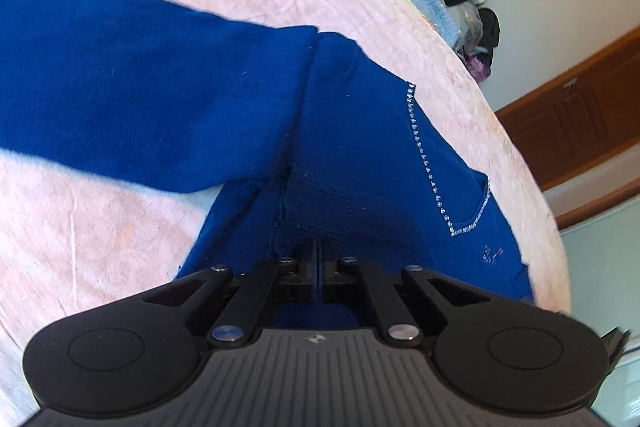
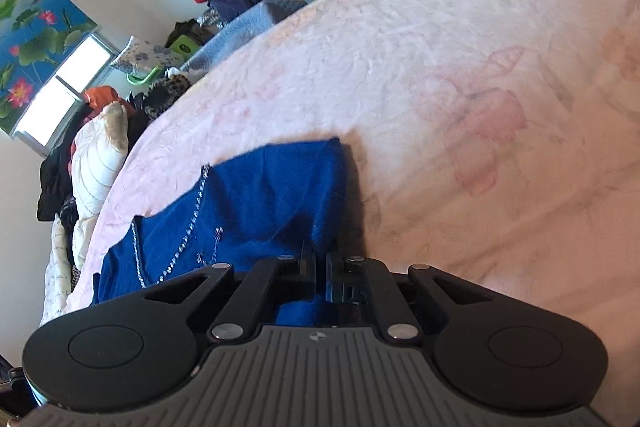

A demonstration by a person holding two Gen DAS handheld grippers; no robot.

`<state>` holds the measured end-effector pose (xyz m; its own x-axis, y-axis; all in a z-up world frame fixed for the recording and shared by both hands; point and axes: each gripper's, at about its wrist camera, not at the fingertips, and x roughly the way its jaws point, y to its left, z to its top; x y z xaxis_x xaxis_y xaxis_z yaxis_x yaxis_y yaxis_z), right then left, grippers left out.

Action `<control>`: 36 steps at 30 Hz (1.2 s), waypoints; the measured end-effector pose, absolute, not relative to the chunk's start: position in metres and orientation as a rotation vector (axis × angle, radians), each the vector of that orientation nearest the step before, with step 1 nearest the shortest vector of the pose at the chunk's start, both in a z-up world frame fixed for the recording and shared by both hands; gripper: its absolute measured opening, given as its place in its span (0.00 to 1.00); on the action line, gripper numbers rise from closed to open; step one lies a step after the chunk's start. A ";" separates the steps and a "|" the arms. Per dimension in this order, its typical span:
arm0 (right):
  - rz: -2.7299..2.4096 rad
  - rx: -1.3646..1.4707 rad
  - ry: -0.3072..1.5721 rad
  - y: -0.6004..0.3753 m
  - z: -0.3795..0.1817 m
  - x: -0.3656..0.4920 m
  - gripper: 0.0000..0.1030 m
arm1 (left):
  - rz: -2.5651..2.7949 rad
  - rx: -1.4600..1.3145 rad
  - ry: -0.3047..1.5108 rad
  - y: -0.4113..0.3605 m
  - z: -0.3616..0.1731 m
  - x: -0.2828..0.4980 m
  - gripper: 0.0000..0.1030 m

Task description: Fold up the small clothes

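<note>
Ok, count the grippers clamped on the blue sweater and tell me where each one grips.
2. The left gripper is shut on the blue sweater at its ribbed edge below the sleeve; the right gripper is shut on another edge, beside the rhinestone trim.

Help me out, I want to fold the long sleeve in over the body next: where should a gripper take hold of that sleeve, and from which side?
Probably near the free cuff end of the sleeve, which runs out leftward in the left wrist view, flat on the pink blanket. Come in low from that outer end and pinch its edge. Both the left gripper and right gripper are shut on the blue sweater, so one must let go first.
</note>
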<state>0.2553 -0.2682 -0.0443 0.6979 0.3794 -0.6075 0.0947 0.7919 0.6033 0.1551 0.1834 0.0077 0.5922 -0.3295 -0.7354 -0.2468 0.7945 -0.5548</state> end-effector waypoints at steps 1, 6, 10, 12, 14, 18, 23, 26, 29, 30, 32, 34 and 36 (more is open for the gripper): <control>0.174 0.662 0.770 -0.272 -0.041 0.253 0.08 | -0.035 -0.645 0.965 0.182 0.009 0.156 0.00; 0.151 0.709 0.793 -0.283 -0.060 0.253 0.14 | -0.034 -0.634 0.974 0.187 0.004 0.155 0.00; 0.127 0.815 0.753 -0.294 -0.055 0.248 0.28 | -0.033 -0.604 0.957 0.185 0.005 0.151 0.00; 0.127 0.808 0.702 -0.296 -0.046 0.249 0.41 | -0.038 -0.619 0.951 0.186 0.004 0.150 0.00; 0.140 0.756 0.726 -0.290 -0.040 0.260 0.47 | -0.043 -0.635 0.946 0.188 0.003 0.149 0.00; 0.149 0.636 0.805 -0.273 -0.044 0.293 0.47 | -0.047 -0.676 0.937 0.193 0.000 0.147 0.00; 0.098 0.644 0.737 -0.279 -0.040 0.304 0.08 | -0.054 -0.708 0.932 0.197 -0.002 0.145 0.00; 0.062 0.747 0.751 -0.299 -0.058 0.302 0.03 | -0.056 -0.677 0.922 0.193 -0.001 0.145 0.00; 0.065 0.777 0.719 -0.303 -0.069 0.292 0.10 | -0.057 -0.656 0.907 0.189 -0.001 0.143 0.00; 0.059 0.785 0.712 -0.303 -0.069 0.289 0.15 | -0.056 -0.658 0.902 0.189 -0.001 0.143 0.00; 0.033 0.796 0.694 -0.300 -0.063 0.281 0.22 | -0.053 -0.669 0.884 0.190 -0.002 0.139 0.00; 0.021 0.775 0.641 -0.289 -0.048 0.266 0.34 | -0.047 -0.689 0.863 0.191 -0.003 0.134 0.00; 0.080 0.691 0.603 -0.267 -0.031 0.250 0.41 | -0.043 -0.707 0.852 0.193 -0.005 0.132 0.00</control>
